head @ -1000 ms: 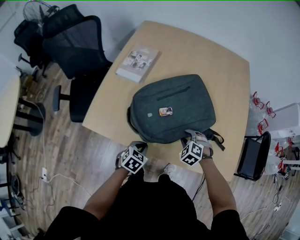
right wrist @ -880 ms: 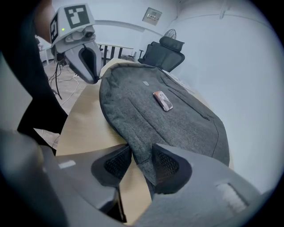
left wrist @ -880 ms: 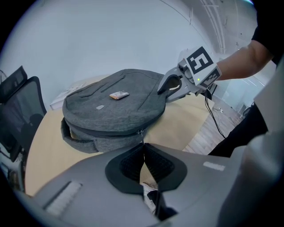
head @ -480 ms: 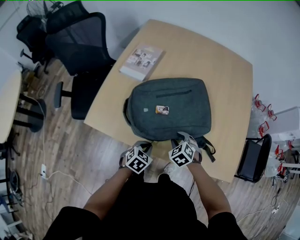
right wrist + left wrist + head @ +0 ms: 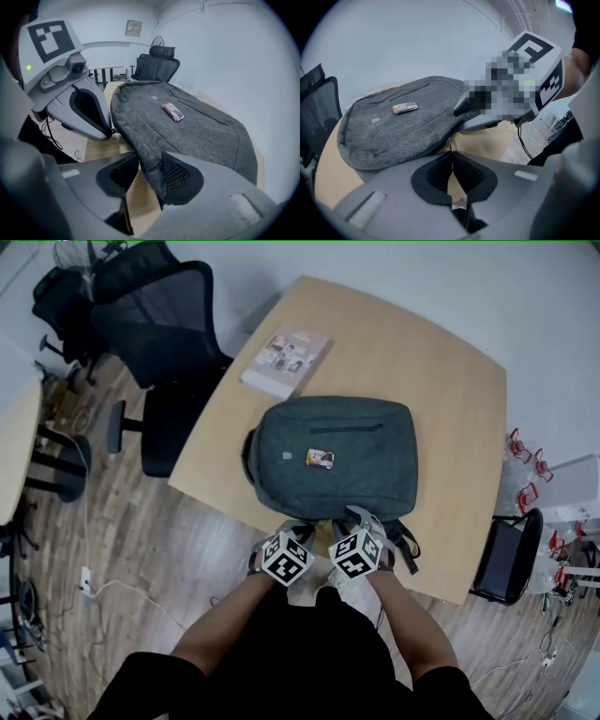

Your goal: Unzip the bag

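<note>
A grey backpack (image 5: 333, 460) lies flat on the wooden table (image 5: 422, 362), its bottom edge toward me. Both grippers are at that near edge, close together. My left gripper (image 5: 296, 529) is shut, and in the left gripper view the small metal zipper pull (image 5: 449, 140) is pinched at the tip of its jaws (image 5: 451, 157). In the right gripper view the same pull (image 5: 112, 131) sits at the left gripper's tip. My right gripper (image 5: 149, 171) is closed on a fold of the bag's grey fabric (image 5: 152, 159) at the edge, just right of the pull.
A small orange-and-white tag (image 5: 321, 458) lies on the bag's top. A book (image 5: 285, 362) rests at the table's far left. Black office chairs (image 5: 164, 324) stand left of the table. Bag straps (image 5: 405, 542) hang over the near edge. A black stand (image 5: 506, 554) is at the right.
My right gripper has slid left along the bag's near edge and rolled. The left gripper has shifted slightly right, so the two now sit side by side.
</note>
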`<action>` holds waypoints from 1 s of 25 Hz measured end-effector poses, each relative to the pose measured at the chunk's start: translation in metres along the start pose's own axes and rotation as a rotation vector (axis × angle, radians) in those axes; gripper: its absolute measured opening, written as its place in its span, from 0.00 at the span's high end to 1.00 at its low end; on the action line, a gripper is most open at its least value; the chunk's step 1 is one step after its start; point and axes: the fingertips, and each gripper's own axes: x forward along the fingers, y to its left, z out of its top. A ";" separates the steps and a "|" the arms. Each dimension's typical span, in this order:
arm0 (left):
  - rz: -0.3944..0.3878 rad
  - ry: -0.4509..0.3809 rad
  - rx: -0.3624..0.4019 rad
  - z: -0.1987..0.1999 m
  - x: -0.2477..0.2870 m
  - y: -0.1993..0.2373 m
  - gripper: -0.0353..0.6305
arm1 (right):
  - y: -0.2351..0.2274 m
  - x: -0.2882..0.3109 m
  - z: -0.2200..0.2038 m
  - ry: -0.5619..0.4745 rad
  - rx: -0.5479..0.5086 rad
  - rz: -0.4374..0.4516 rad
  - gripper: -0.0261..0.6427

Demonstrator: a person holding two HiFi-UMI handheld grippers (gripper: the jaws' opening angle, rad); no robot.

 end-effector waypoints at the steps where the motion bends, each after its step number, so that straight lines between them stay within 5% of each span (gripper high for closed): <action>1: 0.003 -0.001 -0.001 -0.001 0.000 0.000 0.91 | 0.000 0.000 0.000 -0.006 -0.011 -0.005 0.73; 6: 0.056 -0.014 -0.003 -0.008 -0.009 0.008 0.90 | 0.004 -0.012 0.004 -0.072 -0.041 0.003 0.66; 14: 0.176 -0.161 -0.100 0.007 -0.068 0.042 0.84 | -0.020 -0.070 0.041 -0.284 0.178 -0.003 0.63; 20: 0.283 -0.385 -0.114 0.071 -0.107 0.077 0.88 | -0.052 -0.115 0.080 -0.475 0.265 -0.094 0.94; 25: 0.319 -0.551 -0.118 0.123 -0.140 0.088 0.92 | -0.074 -0.152 0.104 -0.584 0.279 -0.172 0.96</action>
